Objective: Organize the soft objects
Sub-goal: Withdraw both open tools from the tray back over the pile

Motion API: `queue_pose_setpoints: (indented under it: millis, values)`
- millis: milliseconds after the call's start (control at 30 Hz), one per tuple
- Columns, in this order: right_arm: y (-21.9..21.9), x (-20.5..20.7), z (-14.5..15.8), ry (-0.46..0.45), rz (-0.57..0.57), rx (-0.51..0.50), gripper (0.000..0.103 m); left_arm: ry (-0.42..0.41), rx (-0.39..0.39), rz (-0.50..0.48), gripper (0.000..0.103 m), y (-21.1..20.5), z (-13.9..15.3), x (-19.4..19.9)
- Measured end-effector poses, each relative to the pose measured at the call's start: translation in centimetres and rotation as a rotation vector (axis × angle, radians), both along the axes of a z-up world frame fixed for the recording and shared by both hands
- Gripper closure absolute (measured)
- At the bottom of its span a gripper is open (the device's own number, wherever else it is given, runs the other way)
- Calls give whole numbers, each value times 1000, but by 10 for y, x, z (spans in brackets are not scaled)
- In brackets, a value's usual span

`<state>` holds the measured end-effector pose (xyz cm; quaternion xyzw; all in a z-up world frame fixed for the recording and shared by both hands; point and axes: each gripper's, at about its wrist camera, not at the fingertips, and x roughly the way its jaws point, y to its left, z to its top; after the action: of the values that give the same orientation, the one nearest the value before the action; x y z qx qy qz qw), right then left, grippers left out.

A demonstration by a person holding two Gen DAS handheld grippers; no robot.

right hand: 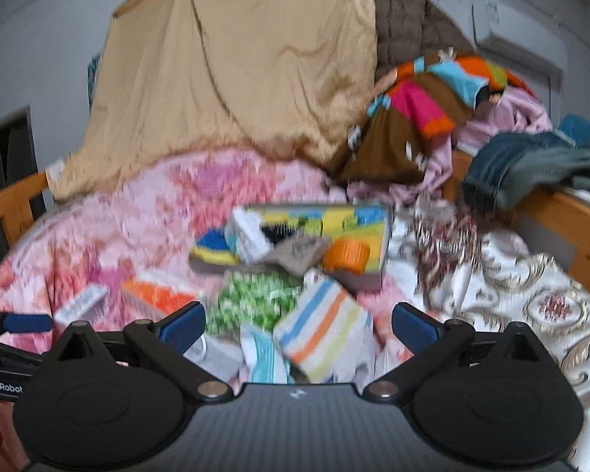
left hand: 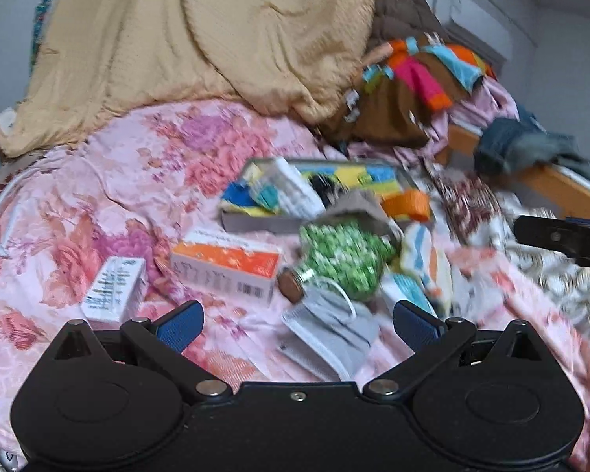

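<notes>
My left gripper [left hand: 297, 324] is open and empty above a grey face mask [left hand: 330, 334] on the pink floral bedspread [left hand: 98, 204]. Beyond it lie a green patterned cloth-covered bottle [left hand: 344, 253], a striped cloth packet [left hand: 424, 259] and a shallow box [left hand: 255, 222] of coloured sponges and cloths. My right gripper [right hand: 299, 324] is open and empty above the striped packet [right hand: 322, 334], with the green cloth [right hand: 251, 303] and the box [right hand: 367, 279] ahead. The right gripper's finger shows at the left view's right edge [left hand: 558, 236].
Two cartons, one orange-and-white [left hand: 226, 267] and one white [left hand: 114, 295], lie left of the bottle. A beige blanket [left hand: 200, 39], colourful clothes [left hand: 413, 78] and jeans [left hand: 531, 149] are piled at the back. A wooden bed rail [right hand: 570, 228] runs along the right.
</notes>
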<state>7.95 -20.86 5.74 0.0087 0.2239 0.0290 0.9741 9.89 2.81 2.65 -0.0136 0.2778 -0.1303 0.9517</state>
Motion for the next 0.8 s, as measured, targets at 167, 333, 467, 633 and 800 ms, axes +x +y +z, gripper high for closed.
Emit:
queue_pose_setpoints:
  millis: [167, 333, 467, 633, 800]
  values:
    - [4, 8, -11, 62, 5, -10, 0, 18, 59, -37, 1, -10, -8, 1]
    - [5, 12, -16, 98, 15, -9, 0, 52, 51, -68, 1, -14, -12, 6]
    - [5, 16, -19, 127, 24, 9, 0, 84, 32, -93, 1, -17, -15, 8]
    - [2, 22, -24, 175, 29, 53, 0, 99, 60, -108, 1, -22, -19, 9]
    - [3, 25, -31, 223, 69, 44, 0, 138, 65, -134, 1, -27, -25, 13]
